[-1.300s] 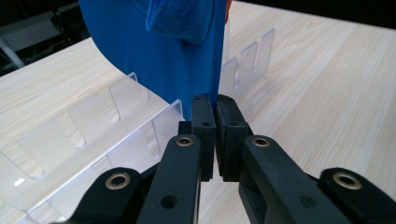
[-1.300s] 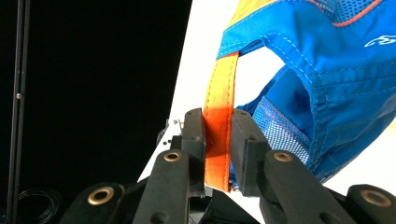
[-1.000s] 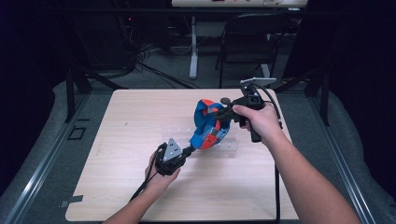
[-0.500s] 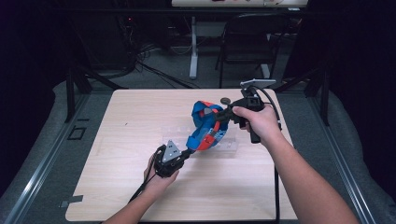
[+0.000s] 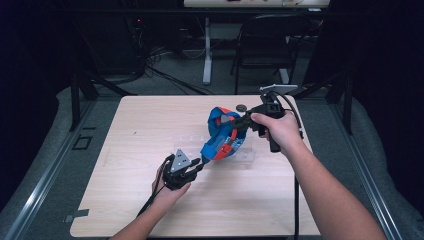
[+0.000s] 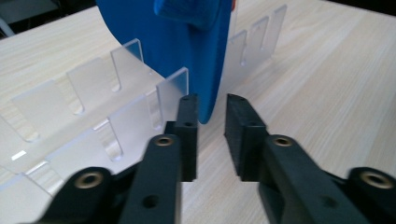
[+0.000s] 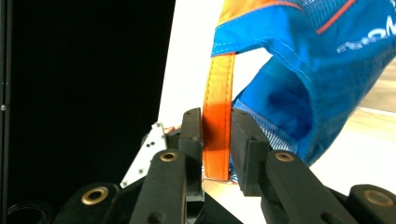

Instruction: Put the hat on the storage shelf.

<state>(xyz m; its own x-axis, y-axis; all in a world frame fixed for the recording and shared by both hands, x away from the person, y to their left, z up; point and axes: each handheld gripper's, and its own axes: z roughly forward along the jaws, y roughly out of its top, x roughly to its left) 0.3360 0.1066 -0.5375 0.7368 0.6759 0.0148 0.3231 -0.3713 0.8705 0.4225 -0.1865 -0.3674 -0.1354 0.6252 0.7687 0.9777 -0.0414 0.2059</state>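
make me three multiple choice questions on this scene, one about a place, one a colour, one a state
1. Where does the blue cap stand?
A. in the clear slotted rack
B. flat on the floor
C. on a chair seat

2. What colour is the cap's strap?
A. green
B. orange
C. white

3. How do the jaws of the left gripper stand?
A. clamped on the rack
B. apart, with the cap's edge between them
C. shut on nothing

Answers:
1 A: the left gripper view shows the cap's blue edge down between the rack's clear dividers.
2 B: the right gripper view shows a bright orange band.
3 B: the jaws have just been opening, and a gap shows beside the blue edge.
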